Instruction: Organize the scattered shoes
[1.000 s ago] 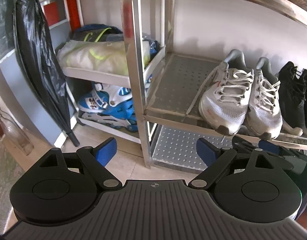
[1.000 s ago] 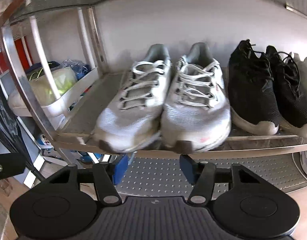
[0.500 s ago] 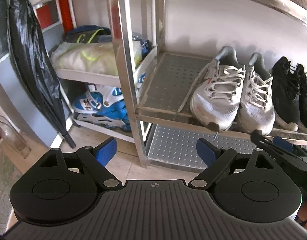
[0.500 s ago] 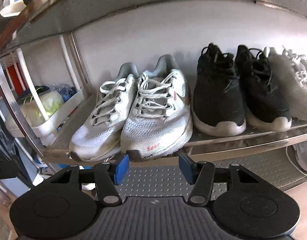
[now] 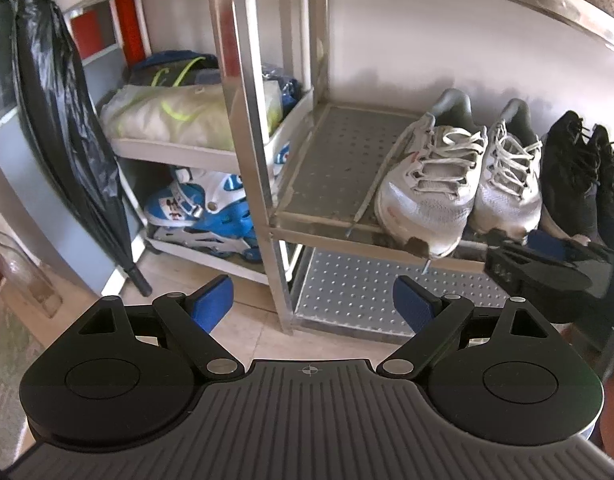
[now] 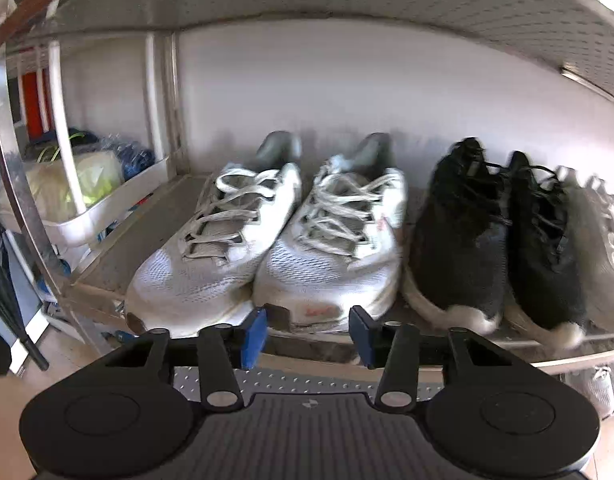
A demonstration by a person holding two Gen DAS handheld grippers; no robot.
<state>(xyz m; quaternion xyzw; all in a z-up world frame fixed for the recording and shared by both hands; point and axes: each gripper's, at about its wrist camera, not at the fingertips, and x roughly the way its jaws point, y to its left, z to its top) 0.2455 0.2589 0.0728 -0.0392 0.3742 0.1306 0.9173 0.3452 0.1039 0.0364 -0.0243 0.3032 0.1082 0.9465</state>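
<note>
A pair of white sneakers, the left shoe (image 6: 211, 248) and the right shoe (image 6: 335, 256), stands side by side on the metal shelf (image 6: 147, 224), toes at the front edge. A pair of black sneakers (image 6: 499, 248) stands to their right, with a pale shoe (image 6: 603, 248) beyond. My right gripper (image 6: 307, 334) is open and empty, its tips just in front of the right white shoe's toe. My left gripper (image 5: 311, 300) is open and empty, held back from the rack. The white pair (image 5: 459, 184) and the right gripper (image 5: 547, 260) show in the left wrist view.
The shelf's left half (image 5: 339, 160) is bare perforated metal. A steel upright post (image 5: 251, 140) stands ahead of the left gripper. Left of it, a white rack holds bags (image 5: 175, 116) and blue roller skates (image 5: 203, 216). A black umbrella (image 5: 63, 112) leans at far left.
My right gripper has moved closer to the shelf front, level with the white shoes' toes. The left gripper's view has shifted slightly. Both stay open.
</note>
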